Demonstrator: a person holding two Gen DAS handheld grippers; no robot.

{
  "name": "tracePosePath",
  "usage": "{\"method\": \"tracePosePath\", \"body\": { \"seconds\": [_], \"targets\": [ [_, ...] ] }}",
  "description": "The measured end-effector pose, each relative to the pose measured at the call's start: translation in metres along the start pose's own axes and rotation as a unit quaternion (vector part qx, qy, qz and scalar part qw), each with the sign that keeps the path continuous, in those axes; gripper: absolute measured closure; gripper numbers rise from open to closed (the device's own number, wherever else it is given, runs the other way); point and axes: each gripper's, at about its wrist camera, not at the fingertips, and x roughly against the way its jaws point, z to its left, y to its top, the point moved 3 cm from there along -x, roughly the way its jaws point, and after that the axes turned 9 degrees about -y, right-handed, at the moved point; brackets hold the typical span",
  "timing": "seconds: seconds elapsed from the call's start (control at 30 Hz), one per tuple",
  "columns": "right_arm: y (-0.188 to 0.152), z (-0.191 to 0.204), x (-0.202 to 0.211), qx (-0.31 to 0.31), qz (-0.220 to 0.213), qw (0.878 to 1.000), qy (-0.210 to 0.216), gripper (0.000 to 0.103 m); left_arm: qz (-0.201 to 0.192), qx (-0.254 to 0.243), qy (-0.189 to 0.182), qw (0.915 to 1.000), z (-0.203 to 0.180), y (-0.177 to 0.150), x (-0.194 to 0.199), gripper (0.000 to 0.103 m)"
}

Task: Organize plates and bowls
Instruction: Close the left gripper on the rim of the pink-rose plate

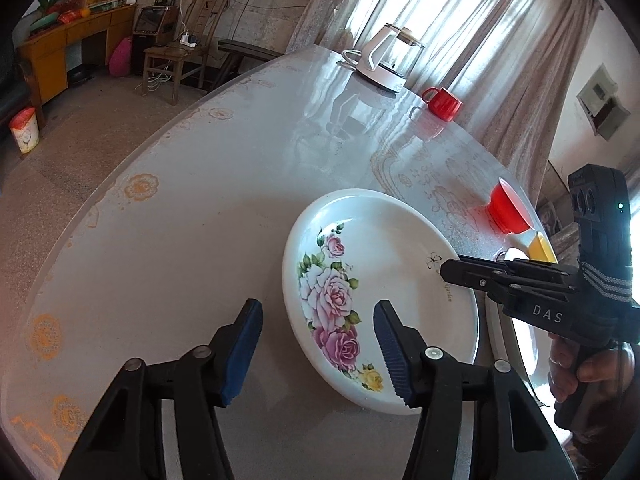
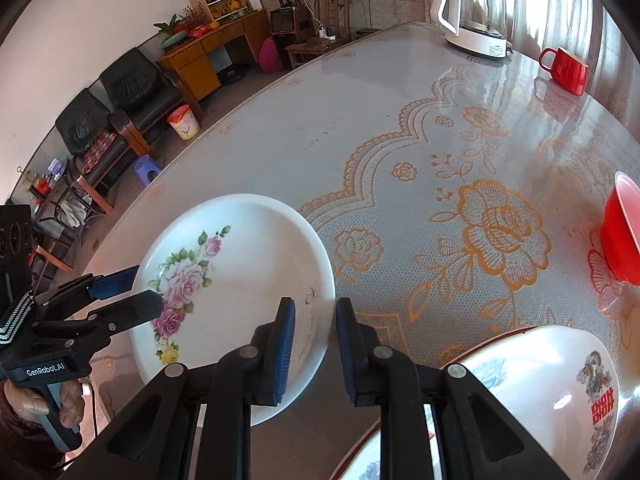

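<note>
A white plate with pink roses (image 1: 384, 300) lies on the table; it also shows in the right wrist view (image 2: 240, 280). My left gripper (image 1: 318, 350) is open, its jaws astride the plate's near-left rim. My right gripper (image 2: 314, 344) is open, with its jaws on either side of the plate's right rim; it shows in the left wrist view (image 1: 452, 272) over the plate's right side. A red bowl (image 2: 622, 232) and a white bowl with red characters (image 2: 560, 392) stand to the right. A yellow bowl (image 1: 542, 248) sits beyond the red bowl (image 1: 508, 210).
A white kettle (image 2: 472, 12) and a red mug (image 2: 566, 70) stand at the table's far edge. The table (image 2: 400, 120) carries a lace-patterned cover. Chairs, a desk and a bin lie beyond on the floor.
</note>
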Motion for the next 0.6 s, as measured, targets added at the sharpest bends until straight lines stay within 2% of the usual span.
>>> {"method": "tracePosePath", "body": {
  "seconds": [0.13, 0.37, 0.6],
  "targets": [
    [-0.0016, -0.0001, -0.002, 0.008, 0.002, 1.0, 0.0, 0.093, 0.006, -0.013, 0.001, 0.9999, -0.0078, 0.0, -0.0056, 0.055],
    [0.0041, -0.0026, -0.0072, 0.003, -0.002, 1.0, -0.005, 0.093, 0.007, -0.025, 0.033, 0.9991, -0.0081, -0.0001, -0.0082, 0.07],
    [0.0017, -0.0071, -0.0068, -0.007, 0.01, 1.0, 0.005, 0.091, -0.003, -0.001, 0.031, 0.9995, -0.0028, -0.0043, -0.0042, 0.071]
  ]
}}
